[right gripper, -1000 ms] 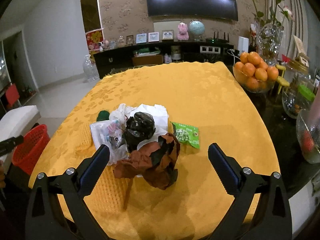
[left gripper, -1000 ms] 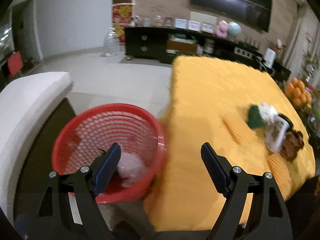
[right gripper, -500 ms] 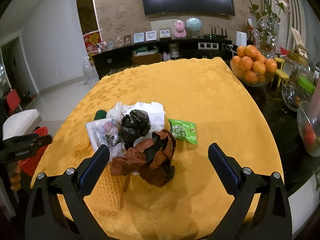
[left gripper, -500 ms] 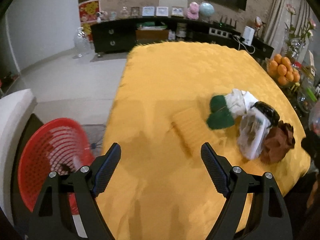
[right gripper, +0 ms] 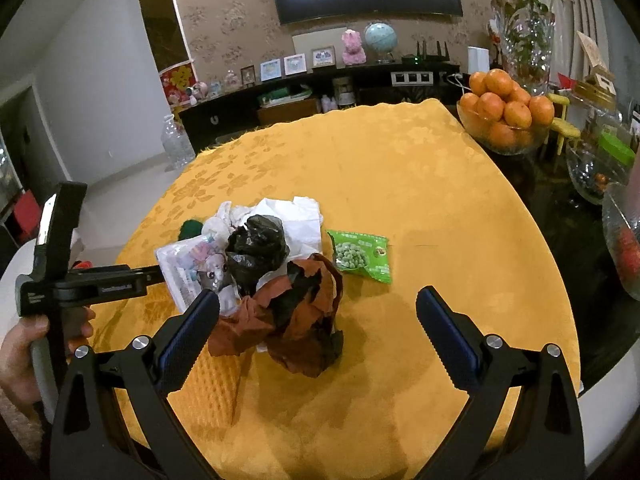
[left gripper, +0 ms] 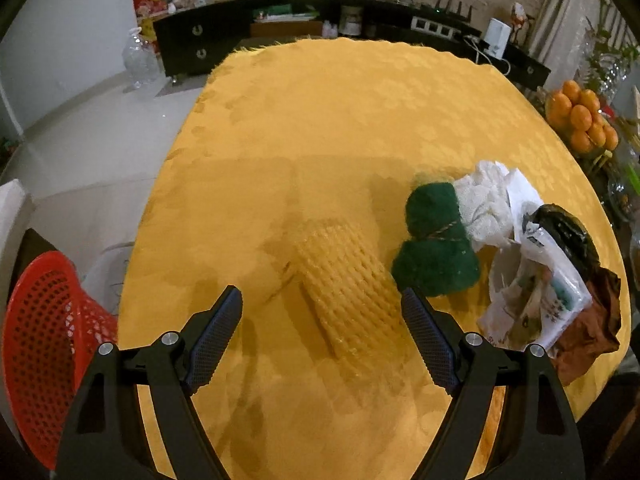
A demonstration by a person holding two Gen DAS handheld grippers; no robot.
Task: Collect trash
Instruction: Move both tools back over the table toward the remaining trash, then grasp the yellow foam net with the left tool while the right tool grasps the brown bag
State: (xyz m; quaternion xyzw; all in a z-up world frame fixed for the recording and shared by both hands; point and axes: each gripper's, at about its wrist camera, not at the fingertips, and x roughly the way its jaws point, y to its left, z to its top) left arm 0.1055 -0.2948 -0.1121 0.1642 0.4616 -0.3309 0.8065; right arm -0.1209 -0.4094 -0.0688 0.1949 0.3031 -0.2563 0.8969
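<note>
A ribbed yellow foam net [left gripper: 348,292] lies on the yellow-clothed counter [left gripper: 340,128] beside crumpled trash [right gripper: 276,280]. The left claw [left gripper: 322,322] and the right claw [right gripper: 318,314] gape wide, both empty.

- The left gripper [left gripper: 322,322] has swung away from the red basket [left gripper: 44,360], now off at its left edge.
- It now hangs over the yellow foam net [left gripper: 352,296] on the table, jaws wide apart, nothing between them.
- The left gripper and the person's hand [right gripper: 24,356] have come into the right wrist view.
</note>
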